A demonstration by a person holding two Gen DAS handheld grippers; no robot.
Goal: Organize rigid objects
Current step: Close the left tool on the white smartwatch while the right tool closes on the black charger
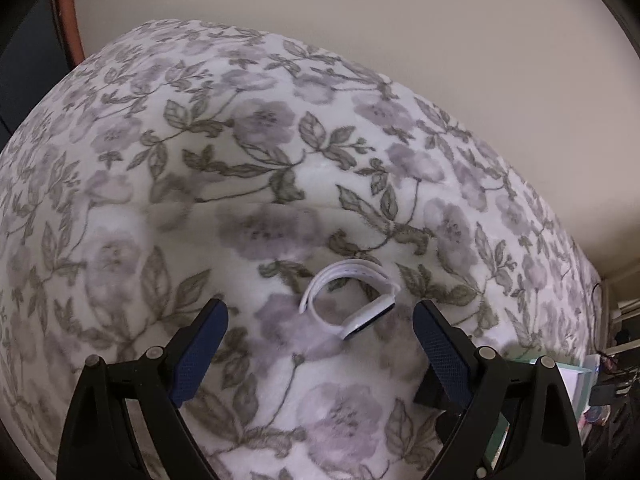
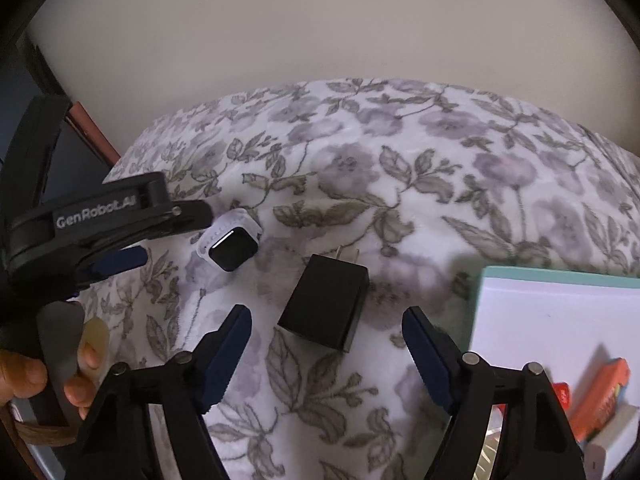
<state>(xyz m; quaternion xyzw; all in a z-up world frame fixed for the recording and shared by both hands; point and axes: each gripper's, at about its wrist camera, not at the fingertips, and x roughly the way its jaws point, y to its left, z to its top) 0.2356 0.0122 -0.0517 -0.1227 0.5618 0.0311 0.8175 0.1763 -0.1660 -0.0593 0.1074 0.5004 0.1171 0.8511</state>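
A: Starting at the left: the left gripper (image 1: 320, 320) hangs over the floral blanket (image 1: 240, 152) with its fingers spread and empty. The white smartwatch (image 1: 352, 304) lies on its side just past the tips, strap looped, untouched.

B: In the right wrist view that same gripper (image 2: 132, 236) sits at the far left, and the watch (image 2: 230, 246) is just beside its tip, screen facing up. A hand (image 2: 36, 372) holds the handle.

A: Moving right, the black plug adapter (image 2: 326, 304) lies flat on the blanket, prongs pointing away. The right gripper (image 2: 326, 344) has its fingers apart on either side of it, pads not touching it.

B: And the box with the teal rim (image 2: 560, 276) is at the far right, near the adapter.

A: Risks, I'd say: the blanket is soft, so a pad may drag fabric up with the adapter. The watch could roll on its strap if nudged.

B: The right finger might also clip the box's edge.
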